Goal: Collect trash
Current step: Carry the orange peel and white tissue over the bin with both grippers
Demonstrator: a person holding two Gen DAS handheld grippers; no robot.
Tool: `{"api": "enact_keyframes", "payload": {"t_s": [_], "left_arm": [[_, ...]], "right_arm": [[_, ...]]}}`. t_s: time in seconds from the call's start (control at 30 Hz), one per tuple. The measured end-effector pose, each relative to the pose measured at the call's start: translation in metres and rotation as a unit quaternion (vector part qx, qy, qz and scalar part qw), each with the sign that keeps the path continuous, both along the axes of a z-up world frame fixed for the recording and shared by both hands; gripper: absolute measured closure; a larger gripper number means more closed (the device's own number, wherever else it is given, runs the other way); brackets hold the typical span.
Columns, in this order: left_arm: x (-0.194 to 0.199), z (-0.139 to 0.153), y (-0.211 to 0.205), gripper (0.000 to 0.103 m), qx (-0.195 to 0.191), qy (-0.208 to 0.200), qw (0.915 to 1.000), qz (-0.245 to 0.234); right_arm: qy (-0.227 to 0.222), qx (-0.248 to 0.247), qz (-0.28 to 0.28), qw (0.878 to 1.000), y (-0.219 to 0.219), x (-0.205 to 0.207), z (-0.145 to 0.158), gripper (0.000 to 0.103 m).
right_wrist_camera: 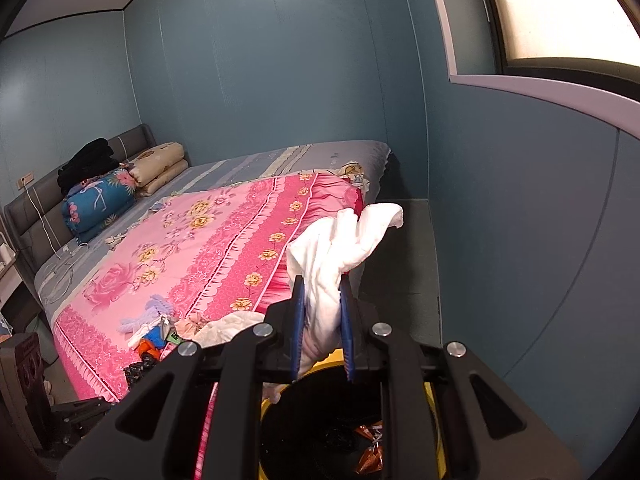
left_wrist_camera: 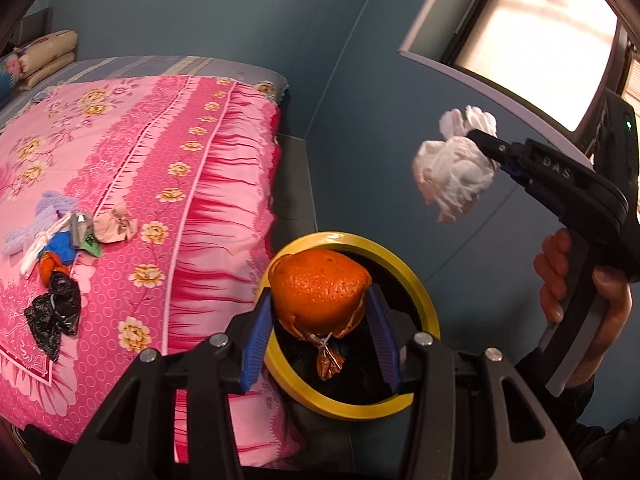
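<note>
— Where was the orange peel?

— The left hand-held gripper [left_wrist_camera: 320,320] was clamped on the dimpled orange citrus peel [left_wrist_camera: 320,286], directly above the yellow-rimmed black-lined round bin [left_wrist_camera: 424,300].

— And the right one?

— The right hand-held gripper [right_wrist_camera: 322,332] pinched a crumpled white tissue wad [right_wrist_camera: 340,248] over that bin [right_wrist_camera: 438,436], beside the bed's pink floral quilt [left_wrist_camera: 140,152].
</note>
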State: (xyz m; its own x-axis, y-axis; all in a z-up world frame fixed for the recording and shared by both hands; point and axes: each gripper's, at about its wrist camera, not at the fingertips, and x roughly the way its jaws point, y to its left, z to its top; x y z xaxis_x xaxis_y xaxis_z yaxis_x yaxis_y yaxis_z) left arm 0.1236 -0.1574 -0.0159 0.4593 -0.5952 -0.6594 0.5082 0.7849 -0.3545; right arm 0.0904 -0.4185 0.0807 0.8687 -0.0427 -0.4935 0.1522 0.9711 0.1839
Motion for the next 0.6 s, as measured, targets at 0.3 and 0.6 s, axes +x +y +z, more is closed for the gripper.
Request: {"api": "enact_keyframes", "payload": {"t_s": [0.3,0.6], "left_arm": [[-0.002,-0.021,-0.039,0.059,0.019,0.015,0.9988,-0.042],[-0.004,-0.036,-0.06,0.058,0.023,0.028,0.9972,-0.066]], "right_arm": [[0.011,0.017,0.001,1.0,-0.021,0.003,-0.017,0.087],[0.024,0.033,0.006,0.999,-0.027,0.011,-0.029,0.085]]}}
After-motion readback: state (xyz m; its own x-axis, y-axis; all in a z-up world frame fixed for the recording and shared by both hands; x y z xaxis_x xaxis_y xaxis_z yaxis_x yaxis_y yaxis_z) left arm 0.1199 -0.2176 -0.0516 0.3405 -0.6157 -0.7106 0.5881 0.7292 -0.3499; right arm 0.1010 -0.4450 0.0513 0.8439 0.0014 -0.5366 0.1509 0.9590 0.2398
